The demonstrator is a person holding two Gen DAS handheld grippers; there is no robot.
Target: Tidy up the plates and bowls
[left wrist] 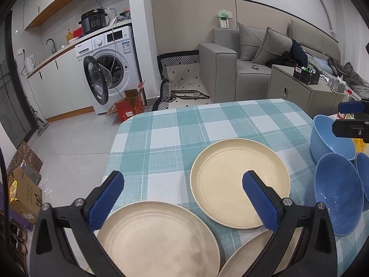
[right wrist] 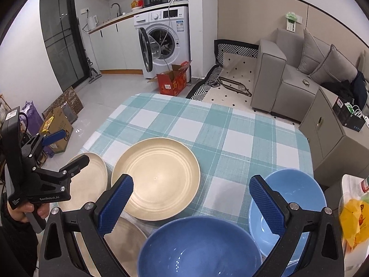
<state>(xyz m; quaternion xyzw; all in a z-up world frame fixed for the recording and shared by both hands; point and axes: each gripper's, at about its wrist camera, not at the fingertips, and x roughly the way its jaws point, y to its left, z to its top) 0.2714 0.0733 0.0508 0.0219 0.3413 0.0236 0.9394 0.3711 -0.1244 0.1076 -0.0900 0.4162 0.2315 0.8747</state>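
Three cream plates lie on the checked tablecloth (left wrist: 161,133): a middle plate (left wrist: 230,180) (right wrist: 156,177), a near-left plate (left wrist: 159,237) (right wrist: 92,184) and a third plate (left wrist: 246,256) (right wrist: 126,247) at the front edge. Right of them stand a light blue bowl (left wrist: 329,140) (right wrist: 297,194) and a darker blue bowl (left wrist: 336,191) (right wrist: 198,247). My left gripper (left wrist: 184,196) (right wrist: 66,150) is open above the near-left and middle plates and holds nothing. Above the darker bowl, my right gripper (right wrist: 191,198) (left wrist: 352,120) is open and empty.
A person's hand (right wrist: 25,210) holds the left gripper's handle. A yellow bag (right wrist: 352,221) lies at the table's right side. A grey cabinet (right wrist: 334,143) and a sofa (right wrist: 288,73) stand to the right. Boxes (right wrist: 57,124) sit on the floor at the left.
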